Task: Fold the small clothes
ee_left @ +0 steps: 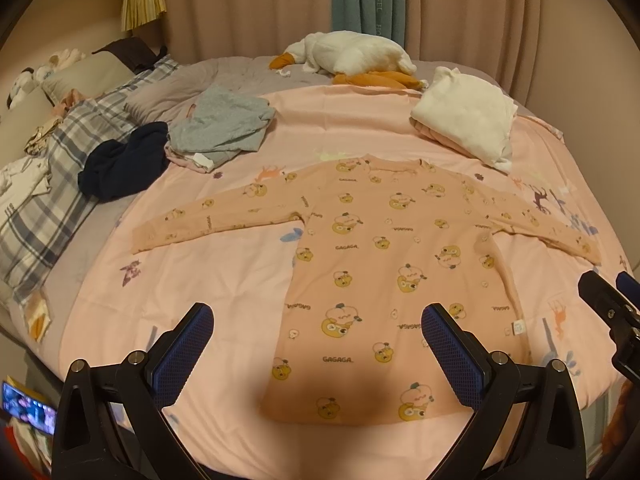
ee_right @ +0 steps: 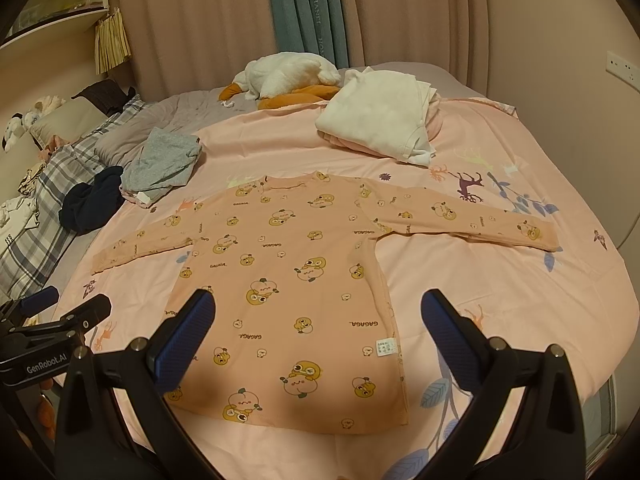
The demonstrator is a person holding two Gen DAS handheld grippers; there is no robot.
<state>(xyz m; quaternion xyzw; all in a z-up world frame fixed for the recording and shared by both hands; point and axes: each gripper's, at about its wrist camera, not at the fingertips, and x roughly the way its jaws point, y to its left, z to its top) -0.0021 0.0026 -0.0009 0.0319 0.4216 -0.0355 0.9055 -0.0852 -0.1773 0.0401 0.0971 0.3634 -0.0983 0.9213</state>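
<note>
A small peach long-sleeved top (ee_left: 384,264) (ee_right: 292,276) printed with yellow cartoon figures lies flat on the pink bedsheet (ee_left: 224,272), both sleeves spread out sideways and the hem toward me. My left gripper (ee_left: 316,316) hovers open above the hem, nothing between its blue pads. My right gripper (ee_right: 316,304) is open too, held over the lower right part of the top. Each gripper shows at the edge of the other's view: the right one (ee_left: 612,300) and the left one (ee_right: 68,312).
A grey garment (ee_left: 220,128) and a dark navy one (ee_left: 124,164) lie at the back left. A folded white and pink pile (ee_left: 464,120) sits back right. A white plush goose (ee_left: 352,56) rests by the curtains. Plaid bedding (ee_left: 44,192) and pillows line the left.
</note>
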